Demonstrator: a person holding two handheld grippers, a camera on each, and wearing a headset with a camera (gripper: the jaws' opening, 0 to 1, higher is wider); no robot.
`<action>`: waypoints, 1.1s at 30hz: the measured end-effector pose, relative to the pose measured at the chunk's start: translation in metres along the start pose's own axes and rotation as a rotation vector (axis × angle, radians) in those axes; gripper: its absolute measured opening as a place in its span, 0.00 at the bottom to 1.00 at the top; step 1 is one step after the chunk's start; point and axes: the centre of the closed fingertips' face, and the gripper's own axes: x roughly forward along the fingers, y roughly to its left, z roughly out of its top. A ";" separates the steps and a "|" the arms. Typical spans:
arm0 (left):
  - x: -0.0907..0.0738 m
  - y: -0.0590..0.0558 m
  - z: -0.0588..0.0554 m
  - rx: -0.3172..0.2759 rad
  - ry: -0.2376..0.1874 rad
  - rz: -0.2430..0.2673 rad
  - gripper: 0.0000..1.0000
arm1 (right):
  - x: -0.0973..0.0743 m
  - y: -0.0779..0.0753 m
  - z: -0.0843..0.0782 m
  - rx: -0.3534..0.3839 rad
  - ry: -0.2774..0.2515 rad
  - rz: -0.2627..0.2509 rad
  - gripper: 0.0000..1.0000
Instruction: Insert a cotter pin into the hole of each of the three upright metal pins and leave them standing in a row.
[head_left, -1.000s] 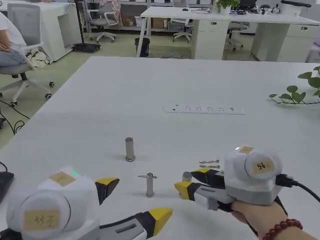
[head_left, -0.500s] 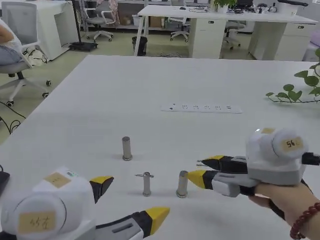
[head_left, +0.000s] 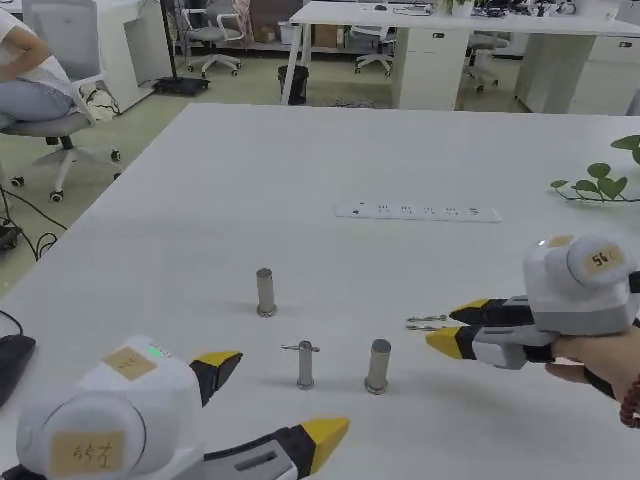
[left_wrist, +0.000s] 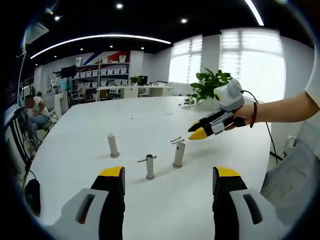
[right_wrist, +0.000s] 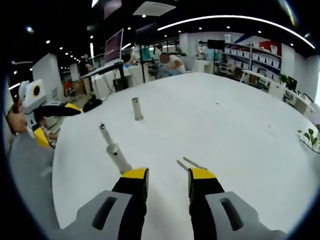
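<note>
Three metal pins stand upright on the white surface (head_left: 200, 200), long axes vertical. The middle pin (head_left: 305, 365) and the right pin (head_left: 378, 366) stand side by side near the person. The third pin (head_left: 265, 292) stands farther away and to the left, apart from them.

One cotter pin (head_left: 298, 348) sits crosswise through the top of the middle pin, its long axis level and running left to right. The other two pins show no cotter pin in them.

Two loose cotter pins (head_left: 425, 322) lie flat just right of the right pin, side by side, long axes left to right.

The right gripper (head_left: 455, 323) hovers at the right, pointing left. Its fingers are parted by a narrow gap and hold nothing, with the tips just beside the loose cotter pins.

The left gripper (head_left: 278, 395) is at the near left. Its fingers are spread wide and empty, pointing toward the middle pin.

A power strip (head_left: 418, 211) lies farther back.
</note>
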 end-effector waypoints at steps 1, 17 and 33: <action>0.000 0.000 0.000 -0.001 -0.001 0.000 0.71 | 0.001 -0.003 -0.001 -0.009 0.007 -0.003 0.32; 0.004 0.000 -0.003 0.014 0.005 -0.002 0.76 | 0.029 -0.023 -0.017 -0.104 0.156 0.011 0.23; 0.004 -0.003 -0.003 0.045 0.012 -0.004 0.76 | 0.037 -0.027 -0.024 -0.217 0.315 0.087 0.13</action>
